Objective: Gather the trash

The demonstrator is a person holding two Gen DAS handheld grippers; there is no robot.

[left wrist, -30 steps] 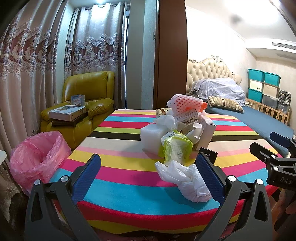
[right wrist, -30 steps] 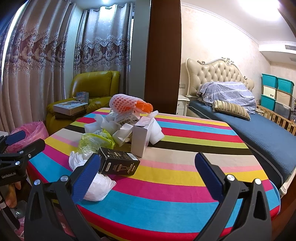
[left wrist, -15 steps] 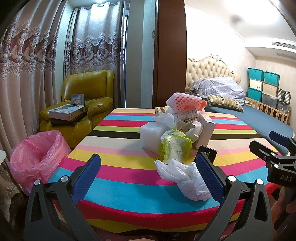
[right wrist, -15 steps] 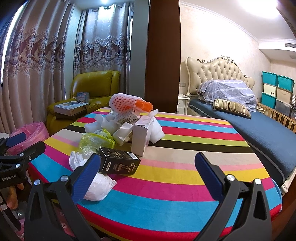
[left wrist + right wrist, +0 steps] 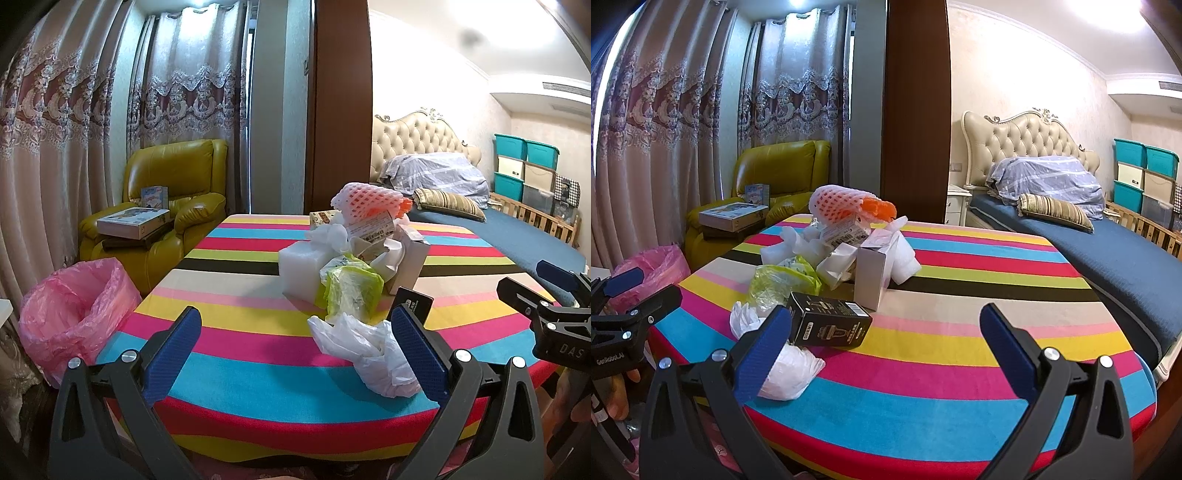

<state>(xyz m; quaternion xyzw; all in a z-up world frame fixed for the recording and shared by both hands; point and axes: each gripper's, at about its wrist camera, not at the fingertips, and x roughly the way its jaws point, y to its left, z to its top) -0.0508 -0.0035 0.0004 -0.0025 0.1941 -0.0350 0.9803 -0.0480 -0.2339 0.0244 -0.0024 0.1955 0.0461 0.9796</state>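
Note:
A heap of trash sits on the striped table [image 5: 236,295]: a crumpled white plastic bag [image 5: 365,350] nearest me, a yellow-green wrapper [image 5: 351,288], a white foam block [image 5: 299,269], a white carton [image 5: 410,258], a black box [image 5: 831,325] and pink foam netting [image 5: 365,199] on top. My left gripper [image 5: 295,350] hovers open at the table's near edge, the white bag just inside its right finger. My right gripper [image 5: 886,347] is open too, low over the table with the black box by its left finger. Neither holds anything.
A bin lined with a pink bag [image 5: 70,314] stands on the floor left of the table. Behind it is a yellow armchair [image 5: 173,199] with boxes on it. A bed [image 5: 1108,251] runs along the right side, with storage crates [image 5: 1145,173] beyond.
Both grippers have drifted very slightly; the views are almost the same. Nothing was picked up or moved.

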